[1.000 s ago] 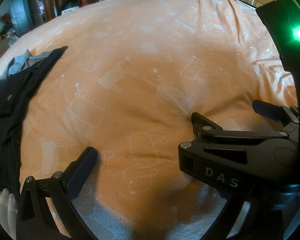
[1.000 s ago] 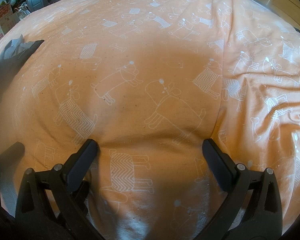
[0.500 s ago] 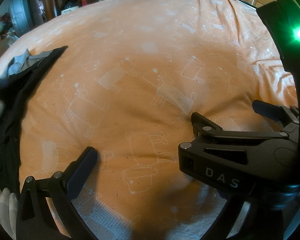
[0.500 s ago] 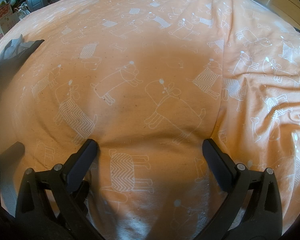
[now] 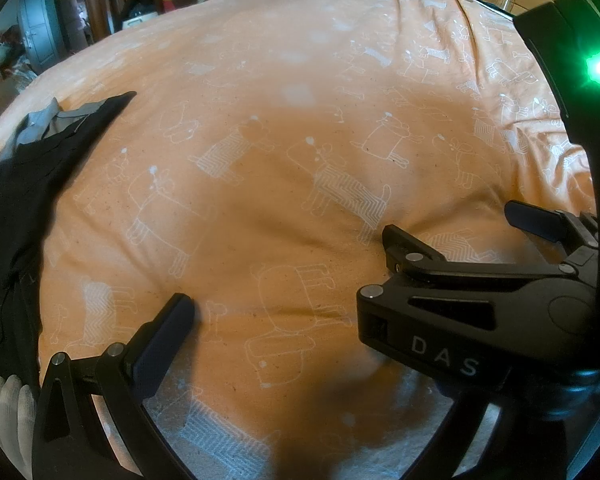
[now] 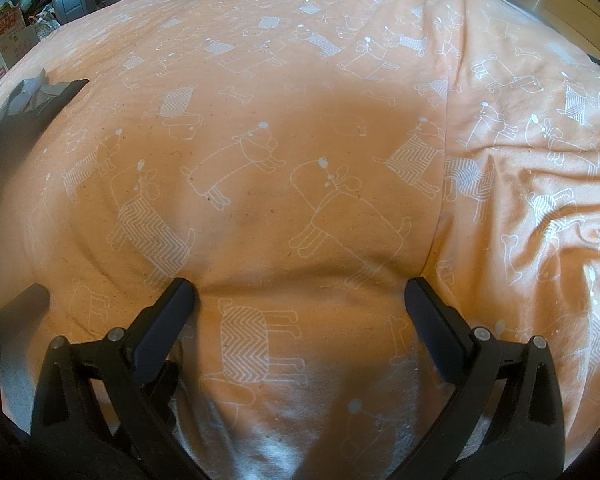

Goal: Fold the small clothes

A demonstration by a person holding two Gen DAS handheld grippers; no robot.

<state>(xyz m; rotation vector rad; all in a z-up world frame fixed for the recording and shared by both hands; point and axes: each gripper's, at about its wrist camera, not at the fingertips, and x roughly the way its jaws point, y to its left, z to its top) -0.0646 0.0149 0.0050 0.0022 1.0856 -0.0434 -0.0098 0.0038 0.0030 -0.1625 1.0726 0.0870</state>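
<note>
over the orange sheet (image 6: 300, 80), both grippers' jaws spread wide (nothing held), dark clothes (image 5: 24, 184) far left

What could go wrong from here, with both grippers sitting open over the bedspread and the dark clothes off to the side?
The dark garment lies far left, half out of view, so a reach could grab it badly. The right gripper sits in front of the left gripper, so they might collide. Either could pinch the soft orange bedspread instead.

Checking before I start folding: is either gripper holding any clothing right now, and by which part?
Nothing is held. The right gripper is open over the bare orange bedsheet. The left gripper looks open and empty too; the dark garment lies untouched at the left.
</note>
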